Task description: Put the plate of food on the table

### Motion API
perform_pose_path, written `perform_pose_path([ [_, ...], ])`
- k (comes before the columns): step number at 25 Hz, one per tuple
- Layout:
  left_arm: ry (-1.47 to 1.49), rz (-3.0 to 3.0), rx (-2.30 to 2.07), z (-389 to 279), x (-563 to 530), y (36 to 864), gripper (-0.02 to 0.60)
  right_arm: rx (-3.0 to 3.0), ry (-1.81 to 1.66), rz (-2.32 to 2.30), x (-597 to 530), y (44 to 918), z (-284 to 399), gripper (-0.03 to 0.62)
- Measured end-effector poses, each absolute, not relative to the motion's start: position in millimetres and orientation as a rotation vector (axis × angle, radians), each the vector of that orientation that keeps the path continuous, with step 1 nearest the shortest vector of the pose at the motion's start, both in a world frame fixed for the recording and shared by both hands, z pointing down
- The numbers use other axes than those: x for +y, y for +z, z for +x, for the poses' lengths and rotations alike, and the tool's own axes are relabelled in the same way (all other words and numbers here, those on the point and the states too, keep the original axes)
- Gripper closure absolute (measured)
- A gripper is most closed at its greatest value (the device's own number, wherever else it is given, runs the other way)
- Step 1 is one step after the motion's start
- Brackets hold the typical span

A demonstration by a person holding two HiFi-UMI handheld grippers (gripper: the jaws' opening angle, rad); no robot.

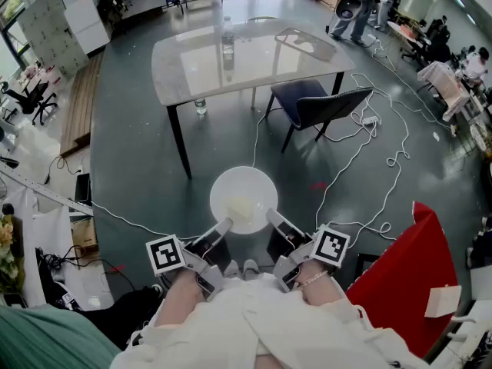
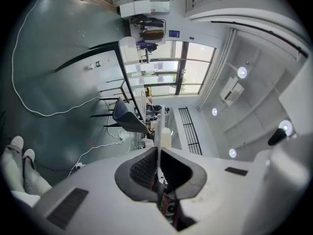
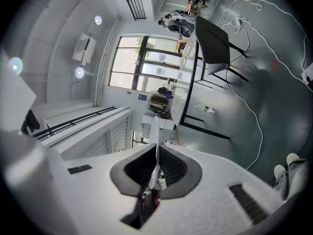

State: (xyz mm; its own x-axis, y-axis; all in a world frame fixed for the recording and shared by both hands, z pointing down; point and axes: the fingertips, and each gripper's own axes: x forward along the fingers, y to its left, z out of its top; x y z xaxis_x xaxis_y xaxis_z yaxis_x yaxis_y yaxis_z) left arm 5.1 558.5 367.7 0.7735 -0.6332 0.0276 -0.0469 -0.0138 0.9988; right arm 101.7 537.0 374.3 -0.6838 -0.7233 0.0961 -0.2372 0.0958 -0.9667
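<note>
A white plate [image 1: 243, 198] with pale food [image 1: 241, 207] on it hangs level in front of me, above the grey floor. My left gripper [image 1: 223, 227] is shut on its near left rim, and my right gripper [image 1: 271, 218] is shut on its near right rim. In the left gripper view the plate [image 2: 159, 131] shows edge-on as a thin white line between the black pads [image 2: 145, 170]. The right gripper view shows the same thin rim [image 3: 155, 146] clamped between its pads [image 3: 168, 168]. The grey table [image 1: 244, 58] stands a few steps ahead.
A clear bottle [image 1: 227, 38] stands on the table and another bottle [image 1: 201, 105] on the floor under it. A dark chair [image 1: 319, 106] sits at the table's right. White cables [image 1: 380, 160] trail across the floor. A red object [image 1: 400, 275] is at my right.
</note>
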Motion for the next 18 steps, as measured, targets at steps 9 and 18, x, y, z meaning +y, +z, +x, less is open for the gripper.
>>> perform_pose_path([
  [9,-0.502,1.548,-0.557,0,552,366,0.554,1.967,-1.610,-0.951,533,372,97,0.582],
  [18,-0.504,1.548,-0.572,-20,539,368,0.554,2.019,-1.583,-0.949,517,368,78,0.580],
])
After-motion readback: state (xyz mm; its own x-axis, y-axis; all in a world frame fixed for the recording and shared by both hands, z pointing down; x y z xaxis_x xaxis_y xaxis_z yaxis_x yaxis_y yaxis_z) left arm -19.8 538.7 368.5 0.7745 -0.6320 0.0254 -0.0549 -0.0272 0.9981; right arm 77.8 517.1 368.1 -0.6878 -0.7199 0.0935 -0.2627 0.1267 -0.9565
